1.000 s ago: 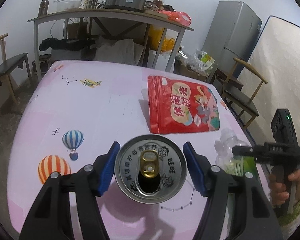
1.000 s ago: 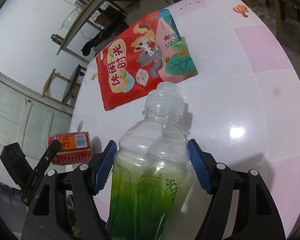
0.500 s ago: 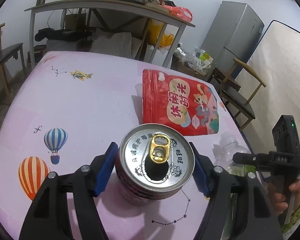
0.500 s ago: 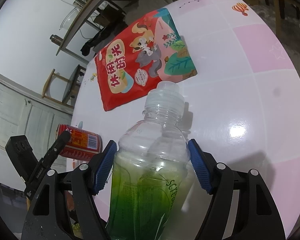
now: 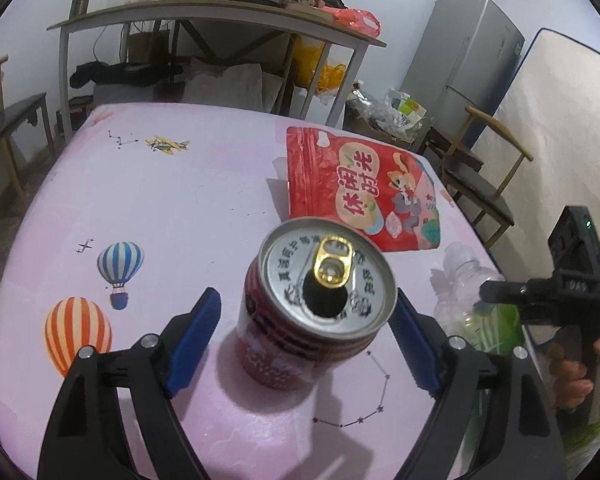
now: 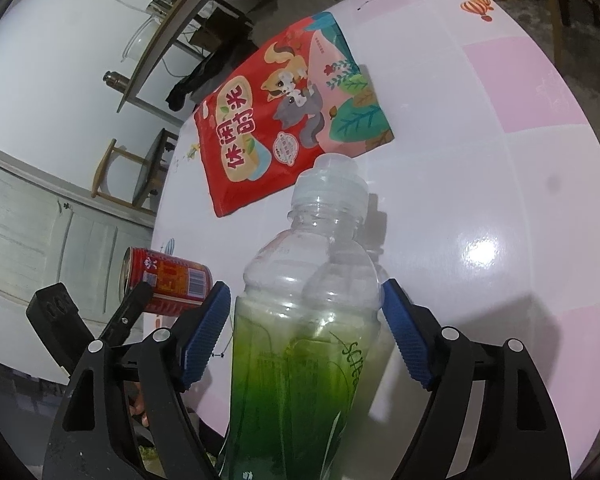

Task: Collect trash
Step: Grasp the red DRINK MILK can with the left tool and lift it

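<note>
On a pink table beside a red snack bag, the left gripper spreads its jaws clear of a standing opened can, while the right gripper's widening jaws flank a green-labelled bottle, contact unclear

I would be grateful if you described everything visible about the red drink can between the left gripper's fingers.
The red metal drink can has a silver lid printed with dark characters, a gold pull tab and an open mouth. Its side carries yellow lettering and a barcode. It appears tilted on the pink tablecloth, lid leaning toward the camera. It sits between the left gripper's blue pads, whose jaws are opening: a clear gap on one side, the other pad close or touching.
</note>
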Demonstrator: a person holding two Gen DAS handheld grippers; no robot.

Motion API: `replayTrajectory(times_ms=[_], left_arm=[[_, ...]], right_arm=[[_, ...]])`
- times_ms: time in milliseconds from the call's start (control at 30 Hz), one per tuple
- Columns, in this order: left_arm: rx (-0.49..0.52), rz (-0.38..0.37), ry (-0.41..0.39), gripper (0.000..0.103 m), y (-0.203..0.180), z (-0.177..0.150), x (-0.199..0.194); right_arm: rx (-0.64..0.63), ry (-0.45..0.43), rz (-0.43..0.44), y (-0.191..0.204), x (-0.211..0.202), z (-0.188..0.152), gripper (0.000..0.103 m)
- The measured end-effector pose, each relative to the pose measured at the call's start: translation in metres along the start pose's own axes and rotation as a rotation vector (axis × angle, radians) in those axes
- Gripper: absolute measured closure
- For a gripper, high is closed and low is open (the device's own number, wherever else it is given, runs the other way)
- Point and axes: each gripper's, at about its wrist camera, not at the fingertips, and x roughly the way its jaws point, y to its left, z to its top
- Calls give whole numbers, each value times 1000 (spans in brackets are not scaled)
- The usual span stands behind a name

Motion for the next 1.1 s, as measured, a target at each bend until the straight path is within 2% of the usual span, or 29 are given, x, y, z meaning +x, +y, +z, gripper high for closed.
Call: replayTrajectory(times_ms=[200, 433, 633, 1100], left_arm=[[7, 3, -15, 22, 1, -2, -1], [18, -20, -23, 34, -3, -4, -3], [12, -16, -27, 35, -4, -3, -3], [2, -24, -35, 35, -4, -4, -9]], right_arm=[[2, 8, -3, 2, 3, -3, 29], [33, 2, 7, -3, 5, -3, 29], [38, 2, 20, -3, 5, -4, 34], [36, -2, 24, -2, 0, -6, 35]])
